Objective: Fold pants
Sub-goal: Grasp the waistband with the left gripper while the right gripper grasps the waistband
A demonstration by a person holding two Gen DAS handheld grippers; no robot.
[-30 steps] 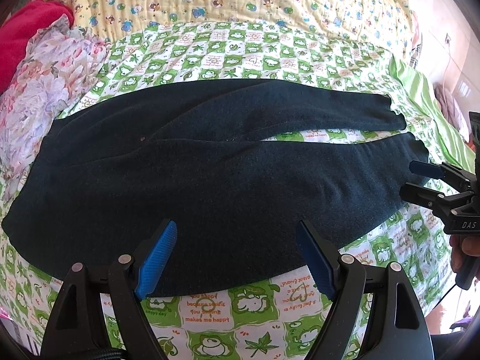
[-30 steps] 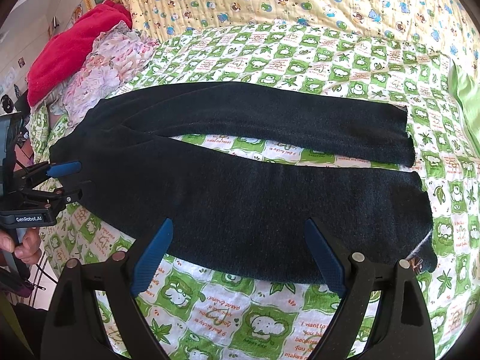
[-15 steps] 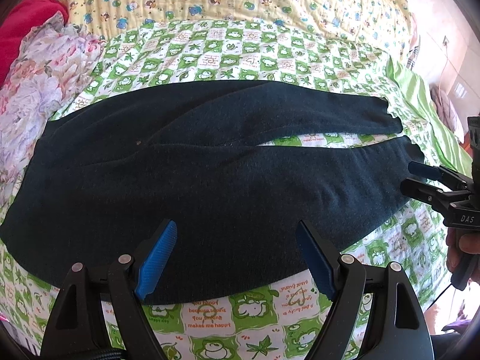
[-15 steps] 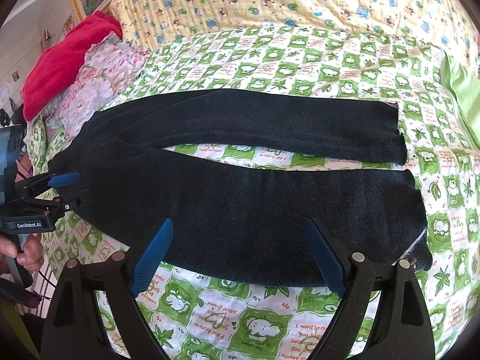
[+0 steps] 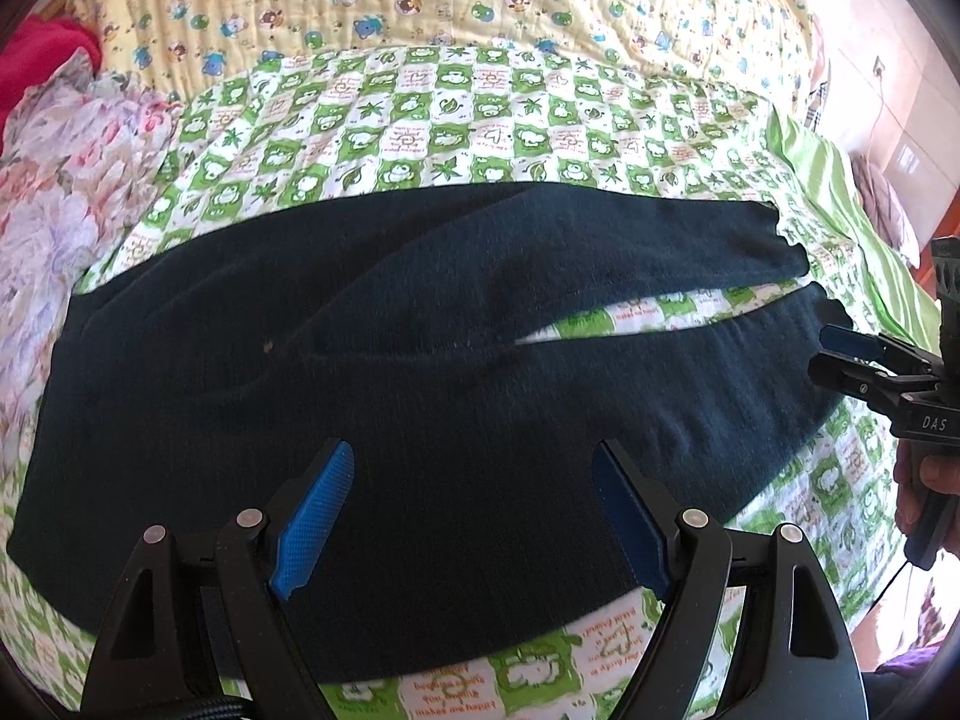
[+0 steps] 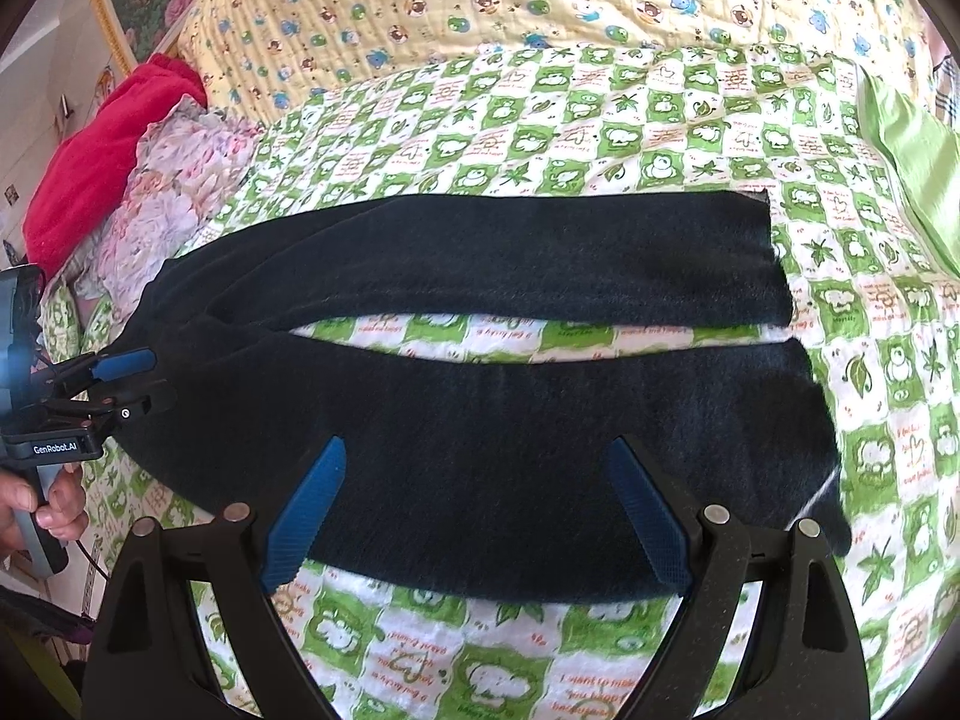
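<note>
Both the left gripper (image 5: 468, 516) and right gripper (image 6: 474, 516) hover level over the pants (image 6: 480, 420), jaws spread wide.

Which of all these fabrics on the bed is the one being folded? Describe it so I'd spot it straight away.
Start at the green-and-white checked quilt that covers the bed. Spread flat across its middle lie the dark pants, waist toward the floral cloth and red bundle, both legs side by side. They are the only plain, near-black fabric; every neighbour is bright or patterned.

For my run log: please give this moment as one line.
pants: flat, unfolded | left tongs: open, empty | right tongs: open, empty
</note>
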